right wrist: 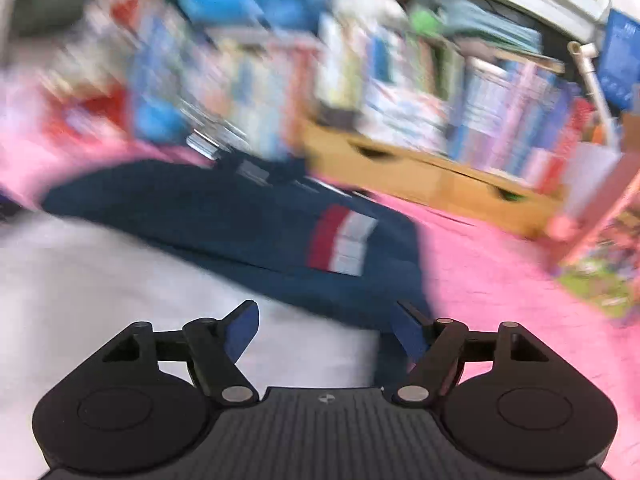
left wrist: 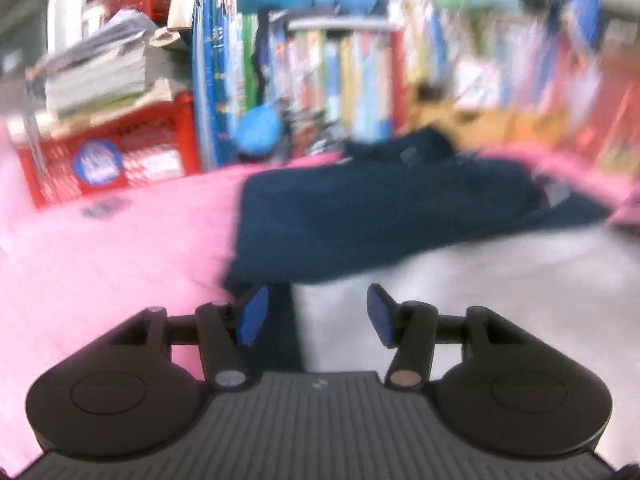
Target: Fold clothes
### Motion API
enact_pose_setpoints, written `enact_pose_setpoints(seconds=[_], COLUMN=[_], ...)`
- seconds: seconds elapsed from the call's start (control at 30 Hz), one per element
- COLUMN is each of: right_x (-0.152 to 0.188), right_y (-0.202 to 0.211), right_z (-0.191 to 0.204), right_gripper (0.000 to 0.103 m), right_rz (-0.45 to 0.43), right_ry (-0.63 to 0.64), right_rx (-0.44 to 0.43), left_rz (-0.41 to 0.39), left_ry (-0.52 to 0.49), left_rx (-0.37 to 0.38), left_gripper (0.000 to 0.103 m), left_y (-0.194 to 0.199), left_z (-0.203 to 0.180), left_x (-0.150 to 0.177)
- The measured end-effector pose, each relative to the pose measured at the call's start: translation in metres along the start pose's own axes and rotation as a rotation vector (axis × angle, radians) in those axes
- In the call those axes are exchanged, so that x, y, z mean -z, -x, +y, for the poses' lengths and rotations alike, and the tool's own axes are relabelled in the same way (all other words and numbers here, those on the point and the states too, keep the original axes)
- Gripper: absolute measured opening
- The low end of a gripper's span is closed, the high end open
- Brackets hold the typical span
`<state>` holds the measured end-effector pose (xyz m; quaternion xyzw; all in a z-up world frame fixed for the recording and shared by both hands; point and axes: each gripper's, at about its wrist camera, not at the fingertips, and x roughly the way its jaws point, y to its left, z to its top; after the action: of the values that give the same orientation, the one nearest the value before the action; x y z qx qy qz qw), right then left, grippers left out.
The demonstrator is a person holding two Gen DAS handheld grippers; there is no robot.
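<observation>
The navy garment [left wrist: 380, 208] lies spread on the pink bed cover [left wrist: 100, 248], over a white cloth [left wrist: 500, 300], at twelve o'clock from both claws, its long axis running nine to three. The left claw [left wrist: 316, 314] and right claw [right wrist: 326, 330] both stand apart, clamping nothing. Neither looks clearly nearer. Motion blur hides hems and sleeves; the bookshelf [left wrist: 340, 72] beyond is smeared.

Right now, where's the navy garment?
The navy garment lies across the middle of both wrist views, partly on the white cloth, partly on the pink surface, with the bookshelf behind it.
</observation>
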<state>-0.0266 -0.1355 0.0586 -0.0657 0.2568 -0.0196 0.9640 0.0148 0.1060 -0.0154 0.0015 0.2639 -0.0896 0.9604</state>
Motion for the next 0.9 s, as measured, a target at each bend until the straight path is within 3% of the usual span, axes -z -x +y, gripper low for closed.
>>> enact_pose_setpoints(seconds=[0.13,0.23,0.33,0.4,0.5,0.57,0.63,0.77,0.9], right_x=[0.016,0.030,0.044,0.058,0.076,0.084,0.092,0.107,0.114], right_y=[0.043,0.055,0.054,0.057,0.069,0.081,0.097,0.113,0.127], right_z=[0.048,0.081,0.097,0.084,0.038,0.005,-0.022,-0.047,-0.045], right_gripper=[0.074,0.075,0.074,0.075,0.078,0.078,0.078,0.077,0.062], right_rz=[-0.086,-0.081,-0.019,-0.002,0.005,0.018,0.014,0.004,0.033], right_ry=[-0.032,-0.007,0.060,0.077,0.011,-0.073,-0.183,-0.355,-0.378], right_rx=[-0.183,-0.275,-0.272,-0.240,-0.099,-0.005,0.017,-0.076,-0.198], left_rz=[-0.077,-0.047,0.008,0.017,0.018,0.018,0.020,0.033,0.043], left_ry=[0.061,0.046,0.005,-0.028,-0.014,0.052,0.125,0.206,0.119], left_rx=[0.046,0.030,-0.039,-0.111,-0.181,-0.151,-0.093,0.018,0.097], left_gripper=[0.056,0.056,0.056,0.059,0.069,0.068,0.067,0.067,0.066], left_y=[0.030,0.030,0.031,0.038,0.060,0.075,0.087,0.100,0.122], left_z=[-0.034,-0.050,-0.051,-0.041,-0.013,0.003,0.013,0.019,0.006], left_x=[0.020,0.037,0.049,0.054,0.061,0.061,0.061,0.061,0.065])
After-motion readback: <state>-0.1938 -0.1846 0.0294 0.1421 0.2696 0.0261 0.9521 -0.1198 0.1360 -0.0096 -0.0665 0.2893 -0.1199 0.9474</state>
